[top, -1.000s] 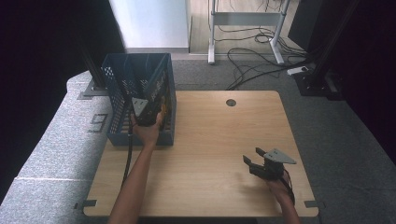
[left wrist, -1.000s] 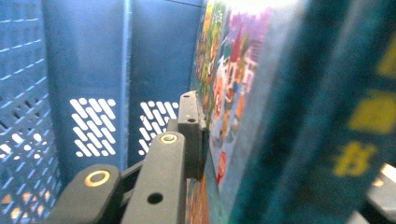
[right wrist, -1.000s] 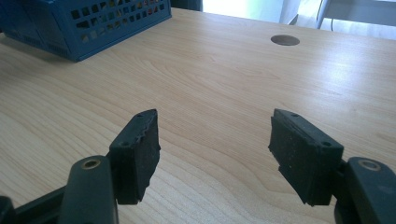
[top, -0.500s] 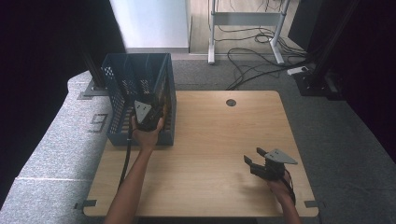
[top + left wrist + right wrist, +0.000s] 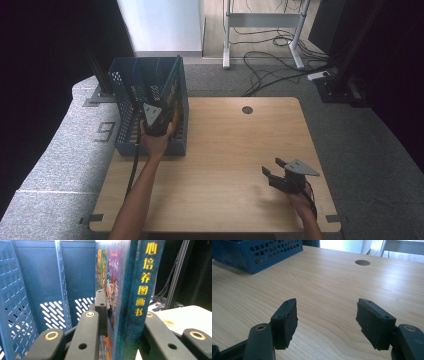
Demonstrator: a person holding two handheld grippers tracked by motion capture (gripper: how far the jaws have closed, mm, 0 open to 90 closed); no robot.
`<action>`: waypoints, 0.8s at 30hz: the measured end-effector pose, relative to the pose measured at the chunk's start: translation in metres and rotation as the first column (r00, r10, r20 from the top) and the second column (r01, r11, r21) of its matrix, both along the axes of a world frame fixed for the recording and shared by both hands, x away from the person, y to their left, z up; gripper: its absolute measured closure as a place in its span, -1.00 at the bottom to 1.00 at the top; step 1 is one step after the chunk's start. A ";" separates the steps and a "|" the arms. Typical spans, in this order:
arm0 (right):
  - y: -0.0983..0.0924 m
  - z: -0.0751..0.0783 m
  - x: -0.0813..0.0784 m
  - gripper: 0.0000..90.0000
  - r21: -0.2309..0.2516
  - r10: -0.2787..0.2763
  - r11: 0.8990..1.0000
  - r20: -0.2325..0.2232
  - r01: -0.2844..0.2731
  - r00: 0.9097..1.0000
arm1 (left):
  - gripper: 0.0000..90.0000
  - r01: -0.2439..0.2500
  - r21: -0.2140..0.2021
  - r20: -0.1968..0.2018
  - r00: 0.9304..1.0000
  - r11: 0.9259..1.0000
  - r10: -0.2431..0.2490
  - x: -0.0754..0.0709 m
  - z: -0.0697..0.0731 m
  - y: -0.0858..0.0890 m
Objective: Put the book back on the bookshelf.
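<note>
I have the left gripper clamped on a picture book — one pad flat against the illustrated cover, the other jaw behind the back board, with the spine and its yellow characters facing the camera. In the last half second the jaws have closed a little further on the book. In the high view the book stands upright on edge in the right-hand compartment of the blue crate, at the left rear of the table, close against the crate's right wall.

Handling notes:

- Stiffness: I judge the boards rigid. The book should hold its shape under a pinch across its thickness and will not sag from one edge.
- Weight: moderate for a thick hardcover. A grip near one corner will let it swing, so I keep the hold near the middle of the spine edge.
- Surface: the cover looks glossy, hence slippery — firm, even pad pressure is advised.
- Clearance: the divider and the perforated walls stand close, so any lift should run straight along the slot.

The right gripper rests low over bare wood at the table's near right, jaws spread and empty, well apart from the crate.
</note>
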State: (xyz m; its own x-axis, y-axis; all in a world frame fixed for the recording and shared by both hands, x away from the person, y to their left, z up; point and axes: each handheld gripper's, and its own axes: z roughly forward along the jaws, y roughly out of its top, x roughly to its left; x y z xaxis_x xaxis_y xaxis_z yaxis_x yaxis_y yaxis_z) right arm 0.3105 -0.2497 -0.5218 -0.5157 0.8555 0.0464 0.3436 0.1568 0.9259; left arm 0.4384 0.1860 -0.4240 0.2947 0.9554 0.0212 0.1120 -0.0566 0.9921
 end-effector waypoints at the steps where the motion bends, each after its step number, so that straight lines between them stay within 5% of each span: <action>1: 0.000 0.000 0.000 -0.29 0.000 0.000 1.000 0.000 0.000 1.000 | 0.72 0.001 0.003 -0.001 1.000 1.000 -0.001 0.000 0.000 -0.001; 9: 0.000 -0.001 0.000 -0.29 -0.002 0.000 1.000 -0.001 0.000 1.000 | 0.78 -0.038 0.046 0.002 0.999 0.998 0.038 0.005 0.001 -0.004; 18: 0.002 -0.003 0.001 -0.29 -0.013 0.004 1.000 -0.007 -0.004 1.000 | 0.79 -0.040 0.038 -0.004 0.999 0.998 0.040 0.009 0.002 -0.001; 24: 0.002 -0.003 0.001 -0.28 -0.018 0.004 1.000 -0.008 -0.004 1.000 | 0.53 -0.031 0.056 0.020 0.999 0.998 0.030 0.005 0.000 -0.001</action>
State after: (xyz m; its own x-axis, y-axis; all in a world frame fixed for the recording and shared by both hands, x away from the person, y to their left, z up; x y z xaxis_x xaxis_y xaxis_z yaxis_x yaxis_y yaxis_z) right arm 0.3111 -0.2481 -0.5249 -0.5187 0.8542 0.0352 0.3499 0.1745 0.9204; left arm 0.4437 0.1853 -0.4235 0.2642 0.9611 0.0803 0.0956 -0.1090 0.9894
